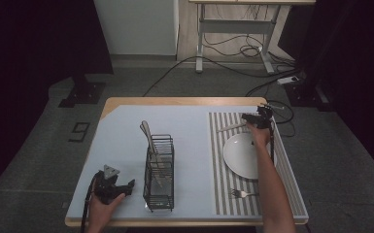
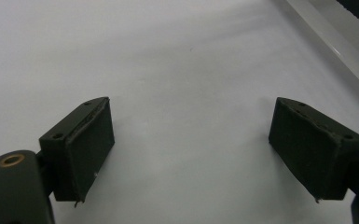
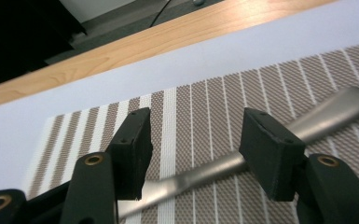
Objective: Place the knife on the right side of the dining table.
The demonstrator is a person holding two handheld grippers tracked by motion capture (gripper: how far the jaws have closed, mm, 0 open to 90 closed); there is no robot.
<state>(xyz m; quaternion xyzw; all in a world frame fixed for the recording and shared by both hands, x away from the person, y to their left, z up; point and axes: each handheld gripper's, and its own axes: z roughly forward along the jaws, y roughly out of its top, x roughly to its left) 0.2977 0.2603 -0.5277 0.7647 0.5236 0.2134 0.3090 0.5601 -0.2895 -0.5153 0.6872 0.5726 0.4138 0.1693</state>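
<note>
Right claw (image 1: 249, 118) is at the far edge of the striped placemat (image 1: 221, 160), forearm stretched forward across the white plate (image 1: 238, 155). Its jaws stand apart, and a metal utensil handle (image 3: 326, 116) lies flat on the placemat between them, with no pad pressing it. Left claw (image 1: 126, 186) rests low at the near left of the worktop (image 1: 121, 126), hand wrapped round its body, jaws wide apart over bare surface, just beside the wire cutlery rack (image 1: 159, 170). A fork (image 1: 240, 193) lies on the placemat's near edge.

utensil (image 3: 270, 144) working end cut off, plate (image 1: 238, 155) part-hidden
</note>
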